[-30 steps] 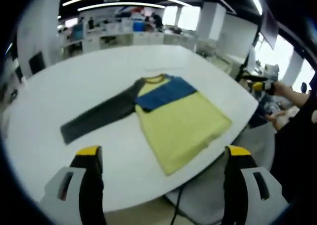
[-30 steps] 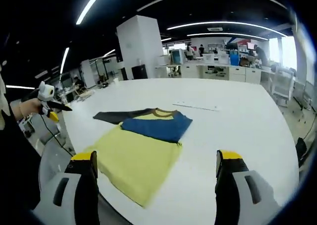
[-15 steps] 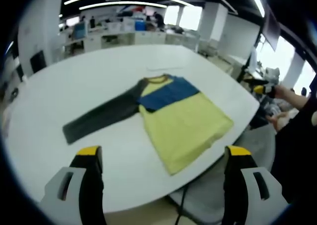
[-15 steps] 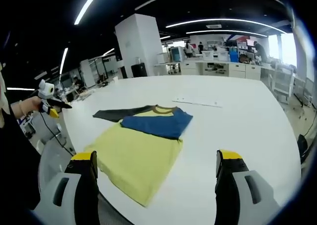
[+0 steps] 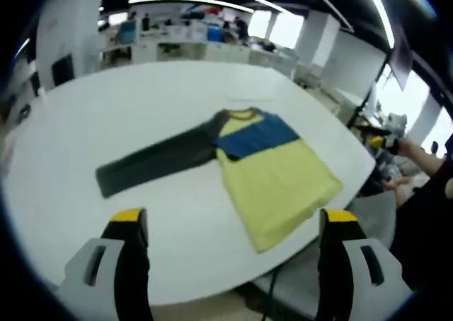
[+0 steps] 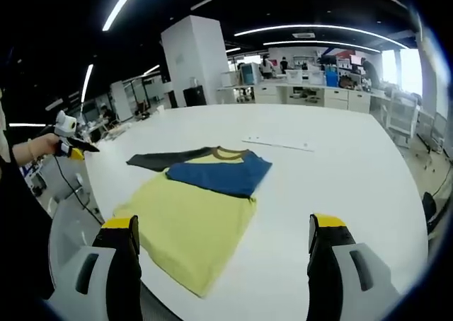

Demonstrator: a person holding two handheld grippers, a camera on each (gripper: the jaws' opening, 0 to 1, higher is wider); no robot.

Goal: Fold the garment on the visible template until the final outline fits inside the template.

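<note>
Left gripper view looks across a large white table (image 5: pixel 106 109) with a long-sleeved shirt (image 5: pixel 272 169) lying flat near its edge. The shirt has a yellow body, a blue chest panel and a dark grey sleeve (image 5: pixel 152 167) stretched out straight to the side of the body. The other sleeve appears folded in, though the blur leaves that uncertain. The hem corner of the yellow part lies just beside the table edge. Beyond the collar a thin pale strip (image 5: pixel 244 98) lies on the tabletop, well apart from the shirt; whether it belongs to a template outline cannot be told. The left gripper (image 5: pixel 230 225) has its yellow-tipped jaws spread wide with nothing between them, held above the near edge of the table, apart from the shirt. At the right side of this view the right gripper (image 5: pixel 379 138) shows in a person's hand (image 5: pixel 405 148), off the table.

Right gripper view shows the same shirt (image 6: pixel 195 208) from the other side, and the right gripper (image 6: pixel 223 225) is likewise wide open and empty. The left gripper (image 6: pixel 71 143) shows at the left, held in a hand (image 6: pixel 39 150). Desks with boxes (image 6: pixel 311 80) stand in the office behind; their contents are too small to tell.
</note>
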